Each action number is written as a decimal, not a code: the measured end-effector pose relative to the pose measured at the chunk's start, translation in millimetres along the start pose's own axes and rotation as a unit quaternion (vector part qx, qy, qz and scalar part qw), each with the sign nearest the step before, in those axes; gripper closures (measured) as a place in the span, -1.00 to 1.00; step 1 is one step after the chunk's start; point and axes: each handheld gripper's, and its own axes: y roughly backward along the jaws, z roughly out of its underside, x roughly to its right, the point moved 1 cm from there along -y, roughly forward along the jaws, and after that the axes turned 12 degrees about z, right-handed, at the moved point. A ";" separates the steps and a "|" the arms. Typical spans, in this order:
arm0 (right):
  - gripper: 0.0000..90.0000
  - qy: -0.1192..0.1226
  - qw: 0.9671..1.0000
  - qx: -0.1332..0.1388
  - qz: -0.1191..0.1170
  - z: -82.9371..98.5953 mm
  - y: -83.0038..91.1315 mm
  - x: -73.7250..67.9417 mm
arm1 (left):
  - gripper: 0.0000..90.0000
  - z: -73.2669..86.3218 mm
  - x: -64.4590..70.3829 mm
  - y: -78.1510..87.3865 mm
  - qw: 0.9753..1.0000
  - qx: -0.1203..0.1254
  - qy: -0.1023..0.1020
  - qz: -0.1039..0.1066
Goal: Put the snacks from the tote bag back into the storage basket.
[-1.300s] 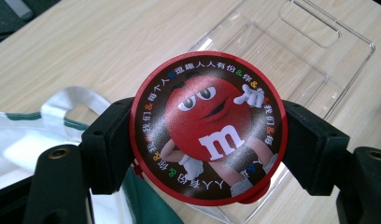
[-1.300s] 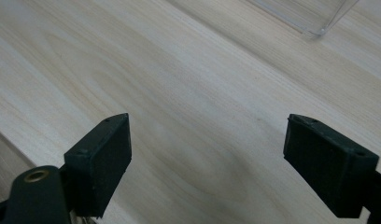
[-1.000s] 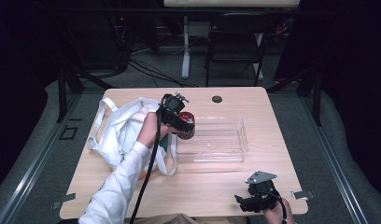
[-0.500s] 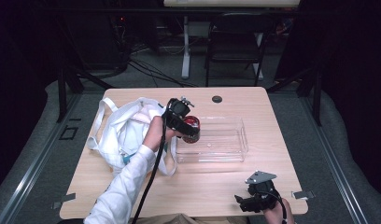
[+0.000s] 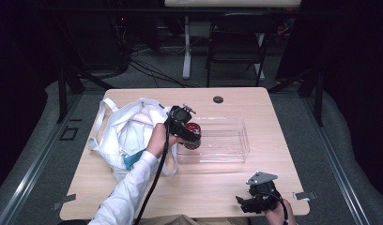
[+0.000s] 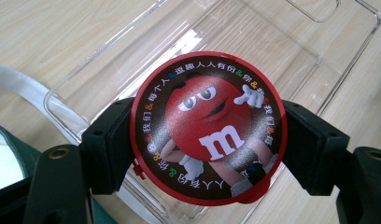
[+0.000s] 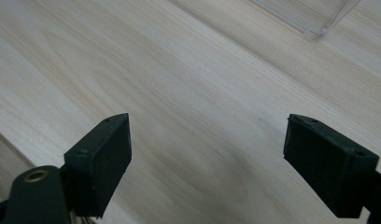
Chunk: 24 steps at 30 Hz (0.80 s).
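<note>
The round red tin (image 6: 208, 127) sits pinched between the jaws of the left gripper (image 5: 184, 127), one black pad pressed against each side of it, held over the near left corner of the clear plastic tray (image 5: 236, 140). Its lid shows the red M&M's character with a white "m" on its chest, ringed by small Chinese characters and coloured "&" signs. In the high view the tin (image 5: 193, 135) hangs at the tray's left end, just beside the white cloth bag (image 5: 126, 133) lying on the table (image 5: 213, 183). The right gripper (image 5: 256, 199) rests near the table's front edge, well apart from the tray, its jaws spread wide over bare wood with nothing between them. Compared with a second ago, the left gripper has carried the tin rightward from the bag toward the tray; the right gripper has stayed put.
</note>
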 end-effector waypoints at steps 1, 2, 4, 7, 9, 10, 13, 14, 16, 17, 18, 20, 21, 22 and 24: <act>-0.67 0.000 1.000 -0.001 0.000 0.0 0.0 -0.1 | -0.42 0.8 0.1 -0.5 1.000 -0.002 0.001 -0.002; -0.67 0.000 1.000 -0.001 0.001 0.1 0.0 -0.3 | -0.42 1.8 0.0 -1.2 1.000 0.000 0.002 -0.004; -0.67 -0.001 1.000 0.000 0.000 0.2 0.2 -0.3 | -0.42 3.9 0.2 -2.4 1.000 0.001 0.007 -0.005; -0.67 0.000 1.000 0.001 0.001 0.3 0.3 -0.4 | -0.42 6.5 1.0 -4.2 1.000 0.000 0.007 -0.010; -0.67 0.000 1.000 0.003 0.002 0.3 0.1 -0.3 | -0.42 8.7 1.3 -5.9 1.000 0.002 0.010 -0.009; -0.67 0.000 1.000 0.002 0.002 0.3 0.0 -0.2 | -0.42 9.8 1.3 -6.7 1.000 0.002 0.013 -0.007; -0.67 -0.001 1.000 0.004 0.000 0.3 -0.4 -0.7 | -0.42 12.9 1.4 -10.7 1.000 -0.006 0.012 -0.012; -0.67 -0.001 1.000 0.005 -0.001 0.3 -0.4 -0.7 | -0.42 13.9 1.4 -12.0 1.000 -0.008 0.014 -0.011; -0.67 0.000 1.000 0.004 0.001 0.4 -0.3 -0.3 | -0.42 15.7 1.0 -13.8 1.000 -0.009 0.014 -0.011; -0.67 0.000 1.000 0.004 0.001 0.4 -0.3 -0.3 | -0.42 16.2 0.6 -14.5 1.000 -0.012 0.014 -0.012; -0.67 0.000 1.000 0.004 0.001 0.5 -0.3 -0.2 | -0.42 17.0 0.5 -15.6 1.000 -0.010 0.015 -0.012; -0.67 0.000 1.000 0.003 0.001 0.4 -0.4 -0.3 | -0.42 18.3 0.1 -17.2 1.000 -0.011 0.018 -0.013; -0.67 0.000 1.000 0.003 0.000 0.4 -0.3 -0.4 | -0.42 19.1 0.0 -18.4 1.000 -0.008 0.020 -0.011; -0.67 -0.001 1.000 0.003 0.000 0.4 -0.2 -0.5 | -0.42 19.7 0.1 -19.0 1.000 -0.009 0.022 -0.012; -0.67 -0.001 1.000 0.004 -0.002 0.5 -0.2 -0.7 | -0.42 21.1 0.6 -21.1 1.000 -0.009 0.025 -0.014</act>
